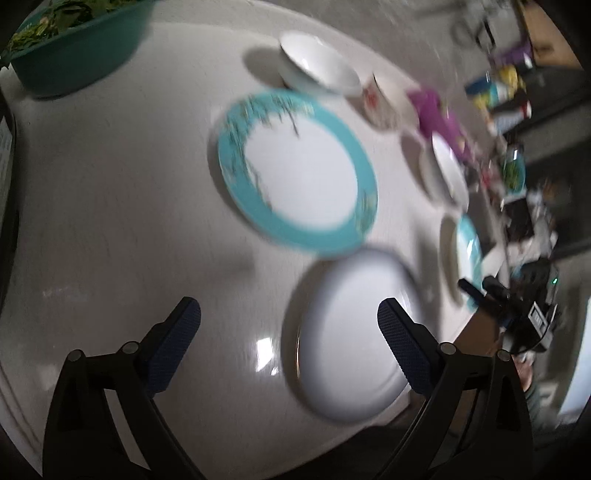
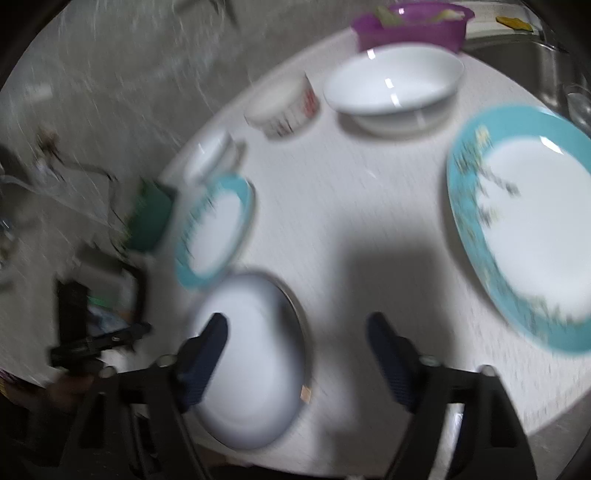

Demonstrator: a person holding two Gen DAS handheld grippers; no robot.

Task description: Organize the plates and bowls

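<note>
A plain white plate (image 1: 351, 332) lies on the white round table (image 1: 129, 221), close to its near edge. My left gripper (image 1: 290, 321) hovers open above it; the right finger overlaps the plate and nothing sits between the pads. My right gripper (image 2: 295, 332) is open too, its left finger over the same white plate (image 2: 251, 362). A large teal-rimmed plate (image 1: 295, 173) (image 2: 524, 221) lies beyond. A small teal-rimmed plate (image 2: 214, 225), a wide white bowl (image 2: 395, 85), a small white bowl (image 2: 210, 155) and a red-patterned cup (image 2: 284, 107) stand around them. Everything is motion-blurred.
A green basin of leaves (image 1: 74, 48) stands at the table's far left in the left wrist view. A purple container (image 2: 410, 26) sits behind the wide bowl, beside a metal sink (image 2: 554, 55). Cluttered shelves (image 1: 517, 110) lie past the table edge.
</note>
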